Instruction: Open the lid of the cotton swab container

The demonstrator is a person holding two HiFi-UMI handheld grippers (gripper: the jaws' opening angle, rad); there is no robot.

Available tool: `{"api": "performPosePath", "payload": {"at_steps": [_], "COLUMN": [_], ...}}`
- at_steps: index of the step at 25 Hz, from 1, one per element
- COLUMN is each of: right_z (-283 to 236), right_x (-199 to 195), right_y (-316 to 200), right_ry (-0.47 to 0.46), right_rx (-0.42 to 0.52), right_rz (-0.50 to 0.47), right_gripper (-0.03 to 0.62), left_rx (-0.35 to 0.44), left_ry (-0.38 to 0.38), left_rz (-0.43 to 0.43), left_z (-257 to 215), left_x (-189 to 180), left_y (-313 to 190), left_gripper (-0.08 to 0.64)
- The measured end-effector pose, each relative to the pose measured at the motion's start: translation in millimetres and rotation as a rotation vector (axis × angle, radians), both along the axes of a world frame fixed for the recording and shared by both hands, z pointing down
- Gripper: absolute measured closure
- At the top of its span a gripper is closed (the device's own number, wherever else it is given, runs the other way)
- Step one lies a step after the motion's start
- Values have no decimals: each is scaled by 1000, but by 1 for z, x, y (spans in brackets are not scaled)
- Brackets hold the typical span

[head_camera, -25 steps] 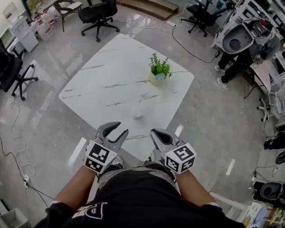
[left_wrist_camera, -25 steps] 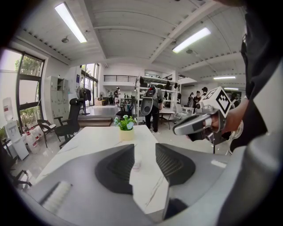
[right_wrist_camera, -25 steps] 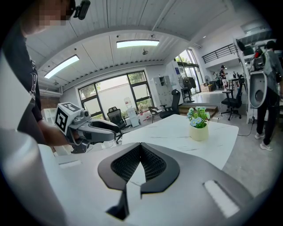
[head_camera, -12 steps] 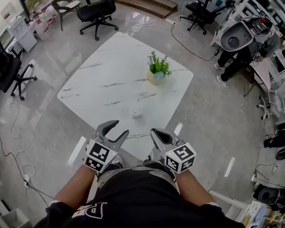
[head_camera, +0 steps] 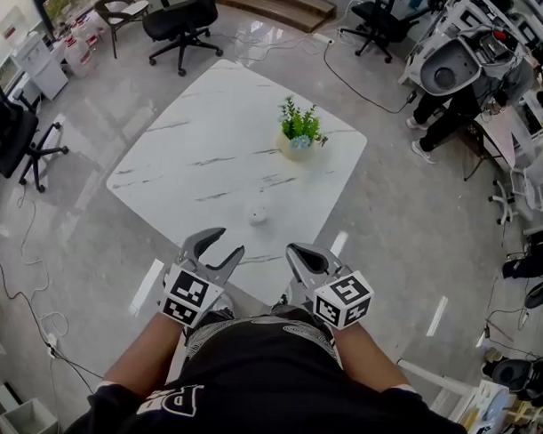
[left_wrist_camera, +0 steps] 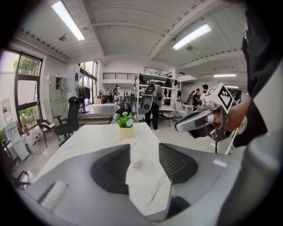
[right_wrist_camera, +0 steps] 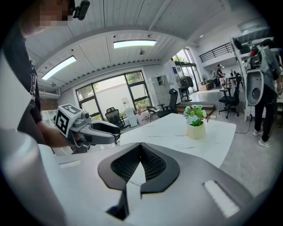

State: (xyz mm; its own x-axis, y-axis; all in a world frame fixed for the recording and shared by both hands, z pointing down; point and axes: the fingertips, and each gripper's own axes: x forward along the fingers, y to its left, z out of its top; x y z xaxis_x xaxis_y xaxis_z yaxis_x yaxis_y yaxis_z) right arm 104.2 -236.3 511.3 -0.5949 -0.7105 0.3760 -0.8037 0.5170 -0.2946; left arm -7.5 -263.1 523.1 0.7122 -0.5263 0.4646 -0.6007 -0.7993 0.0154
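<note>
The cotton swab container [head_camera: 258,215], a small white round tub with its lid on, stands near the front of the white marble table [head_camera: 203,138]. In the left gripper view the container [left_wrist_camera: 136,160] shows far ahead between the jaws. My left gripper [head_camera: 228,243] is open; its jaws have just been opening, with nothing between them. It hovers short of the table's near corner, well apart from the container. My right gripper [head_camera: 296,252] hangs beside it, shut and empty, with its pads meeting [right_wrist_camera: 140,149]. The right gripper view does not show the container.
A potted plant [head_camera: 301,134] stands farther back on the table. Black office chairs [head_camera: 182,22] stand beyond the table and another [head_camera: 12,131] at the left. A person [head_camera: 439,115] stands by equipment at the right. Cables [head_camera: 36,328] lie on the floor at the left.
The left gripper's jaws stand a little wider than a second ago. Both hands stay where they were, and the head view has drifted slightly.
</note>
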Motion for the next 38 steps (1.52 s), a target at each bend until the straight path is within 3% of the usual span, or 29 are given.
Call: {"api": "performPosePath", "payload": {"at_steps": [7, 17, 38], "right_z": [1, 14, 35], "right_x": [2, 8, 18], "right_y": [-3, -3, -18], "right_ry": [-3, -3, -14], "right_rx": [-6, -44, -101], "right_rz": [6, 17, 7], "right_gripper": [592, 592, 592], "left_rx": [-2, -70, -205], "left_ry": [-31, -130, -241], "left_rz": [8, 24, 73], "left_z": [17, 79, 179], "left_x": [1, 1, 46], "left_y": [-8, -28, -61], "left_gripper": [305, 287, 265]}}
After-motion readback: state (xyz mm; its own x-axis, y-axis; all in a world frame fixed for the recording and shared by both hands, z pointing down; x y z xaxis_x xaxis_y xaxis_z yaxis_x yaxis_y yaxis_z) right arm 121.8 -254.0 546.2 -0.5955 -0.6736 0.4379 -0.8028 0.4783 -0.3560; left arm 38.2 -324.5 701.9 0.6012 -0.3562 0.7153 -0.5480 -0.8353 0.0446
